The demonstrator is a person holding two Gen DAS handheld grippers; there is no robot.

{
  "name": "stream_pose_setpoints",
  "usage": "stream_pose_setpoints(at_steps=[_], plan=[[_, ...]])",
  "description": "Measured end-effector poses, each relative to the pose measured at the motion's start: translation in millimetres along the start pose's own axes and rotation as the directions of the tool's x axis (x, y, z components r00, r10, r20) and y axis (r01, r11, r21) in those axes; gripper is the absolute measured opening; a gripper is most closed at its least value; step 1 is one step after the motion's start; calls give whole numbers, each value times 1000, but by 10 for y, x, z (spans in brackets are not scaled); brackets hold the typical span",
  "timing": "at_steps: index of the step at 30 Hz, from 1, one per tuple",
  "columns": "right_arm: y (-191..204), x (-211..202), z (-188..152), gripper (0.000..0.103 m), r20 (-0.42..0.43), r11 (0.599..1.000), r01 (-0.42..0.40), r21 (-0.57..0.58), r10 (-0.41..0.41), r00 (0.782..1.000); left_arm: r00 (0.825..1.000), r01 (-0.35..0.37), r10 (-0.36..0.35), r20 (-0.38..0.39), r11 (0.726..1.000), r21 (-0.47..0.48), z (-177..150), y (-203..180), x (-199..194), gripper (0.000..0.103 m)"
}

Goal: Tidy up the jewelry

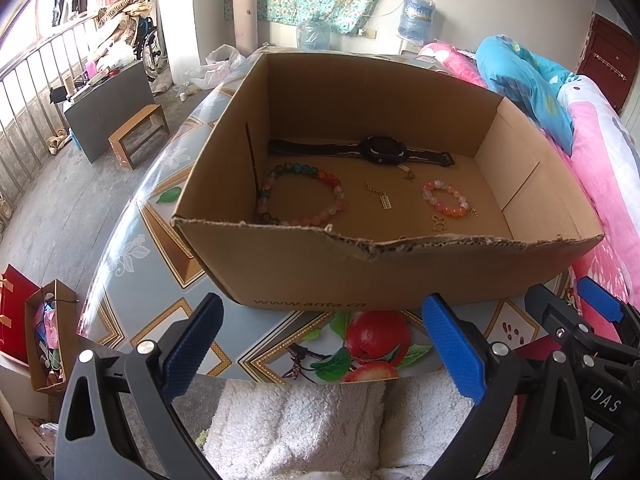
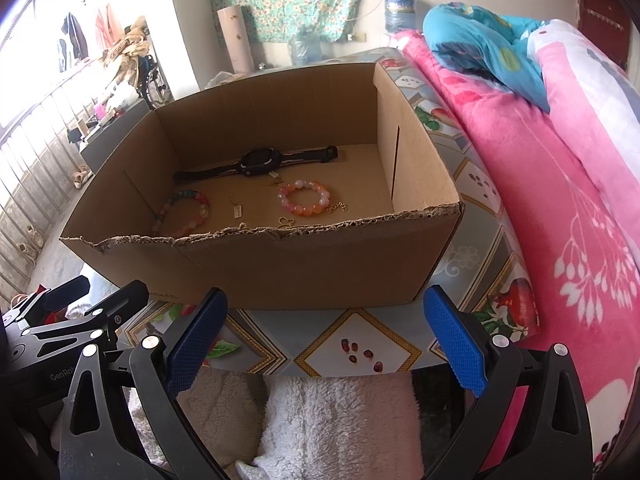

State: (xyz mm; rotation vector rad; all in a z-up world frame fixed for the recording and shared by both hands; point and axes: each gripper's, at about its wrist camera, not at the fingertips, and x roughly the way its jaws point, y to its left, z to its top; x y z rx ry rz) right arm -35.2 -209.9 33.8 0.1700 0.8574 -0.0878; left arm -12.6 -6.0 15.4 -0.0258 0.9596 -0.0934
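Left wrist view shows the left gripper (image 1: 324,344) held low at the near edge of the table (image 1: 120,248), its blue-padded fingers (image 1: 190,350) spread wide with nothing between them. Just ahead stands an open cardboard box (image 1: 320,276) with a ragged near rim. On its floor lie the jewelry pieces: a black watch (image 1: 382,150) stretched flat along the far wall, a large multicoloured bead bracelet (image 1: 302,194) at the left, a small pink and orange bead bracelet (image 1: 446,199) to the right, a thin gold chain with a small tag (image 1: 382,198) between the two bracelets, and a gold butterfly charm (image 1: 439,224) nearest the front wall. The right gripper (image 1: 576,320) shows at the right edge of this view, close beside the left one.

Right wrist view shows the right gripper (image 2: 326,342) likewise released, fingers (image 2: 456,346) wide apart and empty, just short of the box's front wall. A pink blanket (image 2: 560,200) and a blue quilt (image 2: 480,36) lie to the right of the table. A white fleece cloth (image 2: 332,420) fills the space below both grippers.
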Motion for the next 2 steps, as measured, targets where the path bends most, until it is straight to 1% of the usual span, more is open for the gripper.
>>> stream_pose_setpoints(at_steps=[2], plan=[[1,1,-2,94,-1,1000,0,0,0,1000,1000,-3,3,-4,1000,0,9,-6,11,97]])
